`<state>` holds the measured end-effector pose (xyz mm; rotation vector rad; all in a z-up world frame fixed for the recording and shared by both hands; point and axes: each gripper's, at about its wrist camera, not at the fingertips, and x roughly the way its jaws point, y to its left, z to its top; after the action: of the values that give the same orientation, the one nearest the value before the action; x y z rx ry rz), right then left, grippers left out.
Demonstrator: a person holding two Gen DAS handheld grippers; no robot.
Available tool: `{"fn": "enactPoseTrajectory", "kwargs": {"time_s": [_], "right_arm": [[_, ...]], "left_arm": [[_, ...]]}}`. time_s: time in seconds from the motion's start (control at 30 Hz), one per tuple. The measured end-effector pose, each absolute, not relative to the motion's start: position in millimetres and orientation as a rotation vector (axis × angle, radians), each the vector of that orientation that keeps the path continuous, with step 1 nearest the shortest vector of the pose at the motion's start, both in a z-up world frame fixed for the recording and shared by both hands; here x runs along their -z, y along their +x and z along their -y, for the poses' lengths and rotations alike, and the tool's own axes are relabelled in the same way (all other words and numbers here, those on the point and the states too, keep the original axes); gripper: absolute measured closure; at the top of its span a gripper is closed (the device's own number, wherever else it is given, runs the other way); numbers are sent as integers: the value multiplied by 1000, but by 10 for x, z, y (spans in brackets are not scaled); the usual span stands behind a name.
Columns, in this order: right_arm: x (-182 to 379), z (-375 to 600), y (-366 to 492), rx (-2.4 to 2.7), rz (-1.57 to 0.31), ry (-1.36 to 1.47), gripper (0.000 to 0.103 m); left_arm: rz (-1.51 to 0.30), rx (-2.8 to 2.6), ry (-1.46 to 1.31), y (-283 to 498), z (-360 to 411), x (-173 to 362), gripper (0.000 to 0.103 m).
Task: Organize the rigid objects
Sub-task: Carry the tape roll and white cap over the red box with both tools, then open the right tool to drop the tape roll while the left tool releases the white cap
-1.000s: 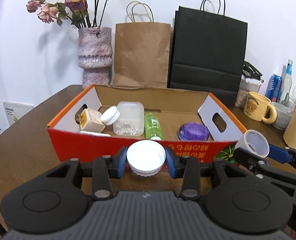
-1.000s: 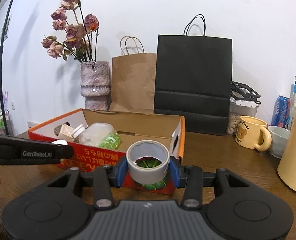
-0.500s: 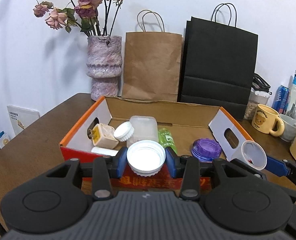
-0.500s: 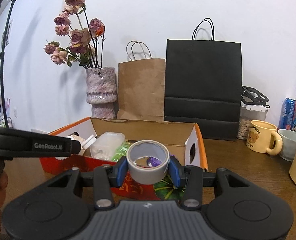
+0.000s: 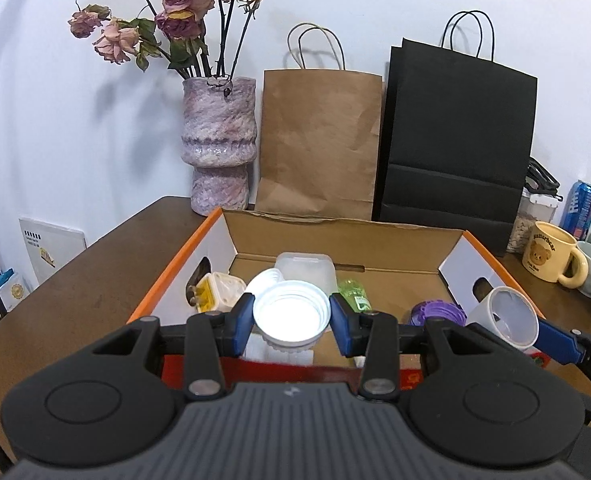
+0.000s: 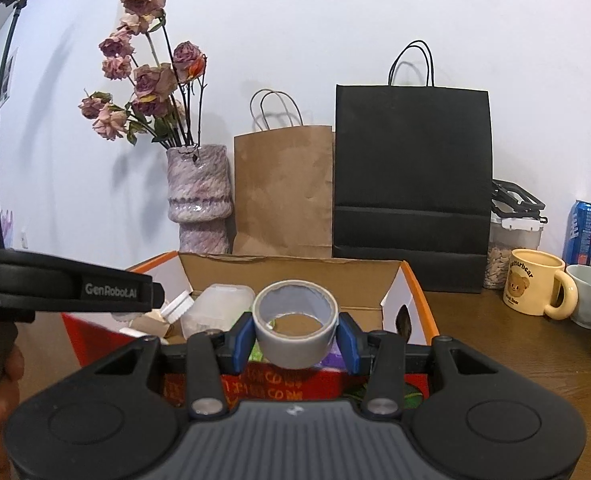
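Two loads hang over the near wall of a cardboard box (image 5: 395, 236) on a brown tabletop (image 5: 95, 264). The left hand-held gripper (image 5: 291, 318) is clamped on a white jar lid (image 5: 291, 316), hollow side facing the camera, its ribbed rim pressed by both blue pads. The right hand-held gripper (image 6: 295, 330) is clamped on a roll of grey tape (image 6: 295, 324), its open core pointing up and forward, so the box floor shows through the ring.

The box floor lies ahead of and below both loads. In the left wrist view the lid hangs before the crowded left end, where a clear plastic tub (image 5: 305, 270), a smaller white cap (image 5: 265, 280), a green bottle (image 5: 353, 296) and a cream-coloured block (image 5: 219, 292) sit close together. The tape roll hangs toward the right end, above a purple lid (image 5: 437, 312); bare cardboard beyond it looks the likelier landing place. Neither load touches the box. Each hand seems equally near its own end.
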<state>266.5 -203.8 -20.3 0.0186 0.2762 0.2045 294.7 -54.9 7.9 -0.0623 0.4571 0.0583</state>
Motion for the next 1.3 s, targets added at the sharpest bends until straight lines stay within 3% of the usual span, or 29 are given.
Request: {"fn": "enactPoseTrajectory", "kwargs": {"time_s": [1.3], "right_arm": [[258, 1853, 3313, -193, -279, 34, 60]], "left_arm": [[-467, -81, -17, 3610, 398, 28, 62]]}}
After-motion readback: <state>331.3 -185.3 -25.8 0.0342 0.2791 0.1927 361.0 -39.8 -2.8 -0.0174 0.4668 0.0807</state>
